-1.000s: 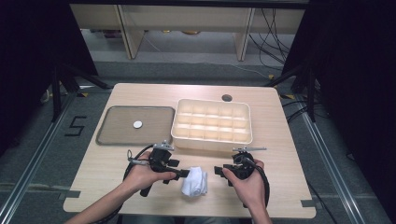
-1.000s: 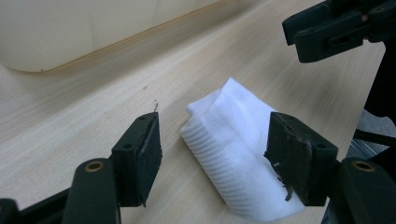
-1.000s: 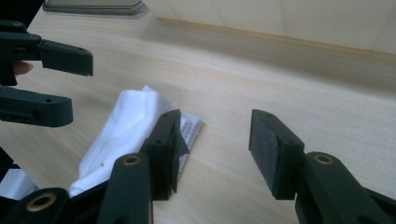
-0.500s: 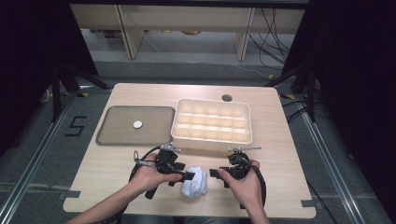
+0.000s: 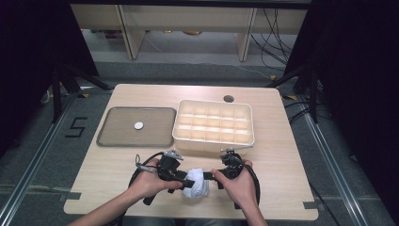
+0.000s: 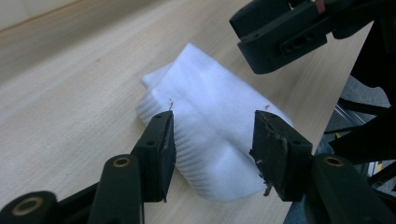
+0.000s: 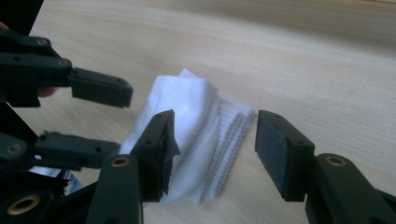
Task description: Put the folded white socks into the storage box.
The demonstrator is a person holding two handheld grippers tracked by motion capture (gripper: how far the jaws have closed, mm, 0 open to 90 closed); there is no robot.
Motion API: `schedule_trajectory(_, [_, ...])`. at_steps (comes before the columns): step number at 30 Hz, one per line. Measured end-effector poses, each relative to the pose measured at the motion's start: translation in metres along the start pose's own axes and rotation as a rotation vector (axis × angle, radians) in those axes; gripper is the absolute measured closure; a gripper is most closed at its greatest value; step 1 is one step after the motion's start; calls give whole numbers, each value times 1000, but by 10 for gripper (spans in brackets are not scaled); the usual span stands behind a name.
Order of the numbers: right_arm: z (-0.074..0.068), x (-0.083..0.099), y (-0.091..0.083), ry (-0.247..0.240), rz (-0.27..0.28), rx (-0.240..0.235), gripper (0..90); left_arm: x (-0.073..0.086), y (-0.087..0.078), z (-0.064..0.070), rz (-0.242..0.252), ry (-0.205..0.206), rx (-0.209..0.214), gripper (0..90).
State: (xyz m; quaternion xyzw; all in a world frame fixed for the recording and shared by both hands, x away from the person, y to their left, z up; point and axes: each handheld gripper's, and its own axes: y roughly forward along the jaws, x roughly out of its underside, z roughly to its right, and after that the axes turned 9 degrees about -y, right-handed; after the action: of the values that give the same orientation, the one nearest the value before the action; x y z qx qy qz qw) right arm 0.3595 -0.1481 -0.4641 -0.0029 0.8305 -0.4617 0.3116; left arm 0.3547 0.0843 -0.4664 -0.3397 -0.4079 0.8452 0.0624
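A folded white sock (image 5: 197, 186) lies near the table's front edge. My left gripper (image 5: 186, 178) comes at it from the left and my right gripper (image 5: 209, 176) from the right, both low over it. In the left gripper view the sock (image 6: 210, 105) lies between the open jaws of the left gripper (image 6: 212, 127), apart from both pads. In the right gripper view the right gripper (image 7: 214, 125) stands open over the sock's ribbed cuff (image 7: 231, 133), and the left gripper's open jaws (image 7: 95, 88) show at the sock's far end.
A cream box (image 5: 251, 123) divided into several compartments stands just behind the hands. Left of it lies a grey tray (image 5: 113, 134) with a small white disc (image 5: 138, 125). A round hole (image 5: 228, 99) sits in the tabletop behind the box.
Both hands have drawn inward and slightly forward, so the two open grippers now flank the sock closely. The sock has not moved.
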Motion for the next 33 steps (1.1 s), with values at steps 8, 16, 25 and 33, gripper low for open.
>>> schedule_trajectory(8, [-7,-7,8,40,-40,-17,466,1,4,0,3,-8,9,485])
schedule_trajectory(16, [-7,-7,13,39,-46,-23,462,1,4,0,15,-8,5,465])
schedule_trajectory(25, [6,-7,-12,88,-1,2,462,-11,10,5,18,-61,-37,331])
schedule_trajectory(33, [11,1,-14,113,-34,9,460,-11,10,-6,-41,-86,-81,293])
